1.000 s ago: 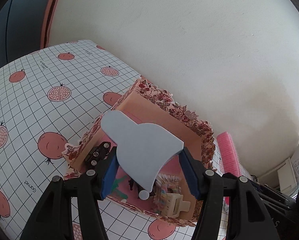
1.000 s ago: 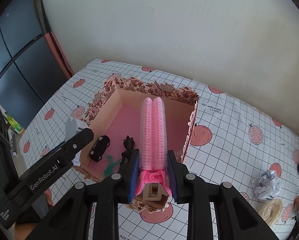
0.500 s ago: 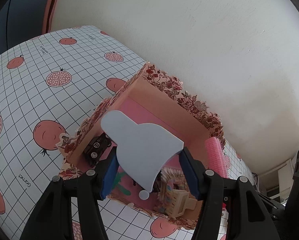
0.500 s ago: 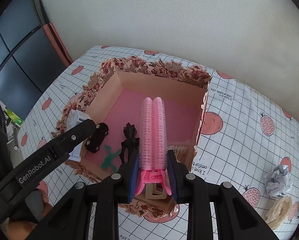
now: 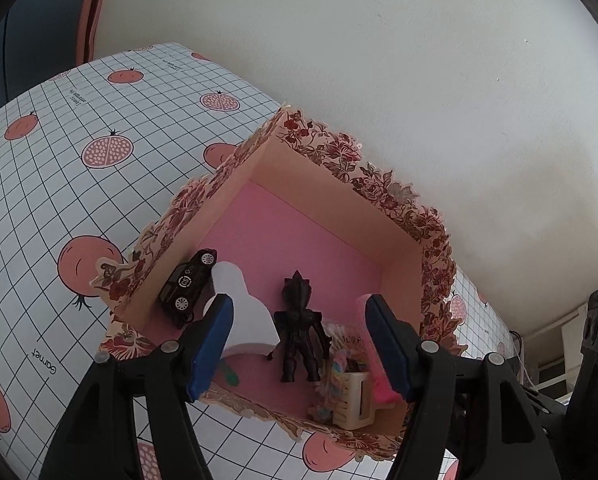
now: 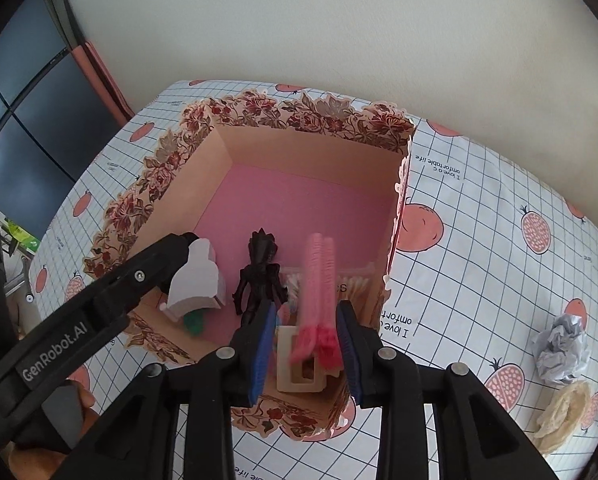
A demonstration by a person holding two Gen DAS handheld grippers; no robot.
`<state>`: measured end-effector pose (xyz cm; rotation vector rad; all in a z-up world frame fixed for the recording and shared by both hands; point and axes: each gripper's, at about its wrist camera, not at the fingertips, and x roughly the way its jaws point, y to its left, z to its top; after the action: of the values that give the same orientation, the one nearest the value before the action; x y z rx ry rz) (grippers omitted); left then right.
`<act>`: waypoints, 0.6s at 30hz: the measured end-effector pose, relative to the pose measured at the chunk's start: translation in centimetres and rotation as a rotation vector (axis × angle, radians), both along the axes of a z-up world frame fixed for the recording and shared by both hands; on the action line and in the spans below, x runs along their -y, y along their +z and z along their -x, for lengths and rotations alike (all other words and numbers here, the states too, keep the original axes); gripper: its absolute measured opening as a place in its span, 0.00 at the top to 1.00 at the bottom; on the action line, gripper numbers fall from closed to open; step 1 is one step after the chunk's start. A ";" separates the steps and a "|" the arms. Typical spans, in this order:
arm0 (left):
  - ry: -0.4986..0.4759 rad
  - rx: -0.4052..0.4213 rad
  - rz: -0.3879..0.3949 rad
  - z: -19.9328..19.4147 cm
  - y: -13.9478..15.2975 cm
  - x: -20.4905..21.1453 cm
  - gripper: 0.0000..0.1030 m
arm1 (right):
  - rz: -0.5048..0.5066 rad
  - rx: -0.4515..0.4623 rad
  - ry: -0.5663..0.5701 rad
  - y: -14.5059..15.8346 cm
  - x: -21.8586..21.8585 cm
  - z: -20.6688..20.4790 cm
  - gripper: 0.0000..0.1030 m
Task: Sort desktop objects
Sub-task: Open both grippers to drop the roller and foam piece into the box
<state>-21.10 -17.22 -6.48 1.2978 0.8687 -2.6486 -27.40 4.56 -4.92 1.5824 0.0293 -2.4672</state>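
Because both things are being dropped into the flowery box to tidy the table, the left gripper has just opened its jaws, and the pale blue foam shape sits loose by the box's left wall, beside the black toy car. The right gripper has just opened too. The blurry pink hair clip slips free between its jaws, near the box's front right corner.

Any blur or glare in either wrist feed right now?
Right wrist view: the pink hair clip between the open right gripper pads is motion-smeared; the floral box stays sharp. Left wrist view: sharp, no glare, soft even daylight; fisheye bends the tablecloth grid in both.
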 end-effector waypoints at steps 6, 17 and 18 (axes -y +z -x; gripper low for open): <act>-0.001 0.005 0.003 0.1 0.0 0.0 0.32 | -0.002 0.003 0.003 0.0 0.0 0.0 0.65; -0.006 0.015 0.004 0.0 0.1 -0.2 0.31 | -0.003 0.001 0.002 0.2 0.1 0.0 0.65; -0.009 0.014 0.004 0.0 0.1 -0.2 0.31 | -0.001 0.000 0.002 0.3 0.0 0.0 0.65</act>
<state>-21.11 -16.97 -6.33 1.3209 0.8571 -2.6427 -27.42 4.52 -4.67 1.5821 0.0322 -2.4665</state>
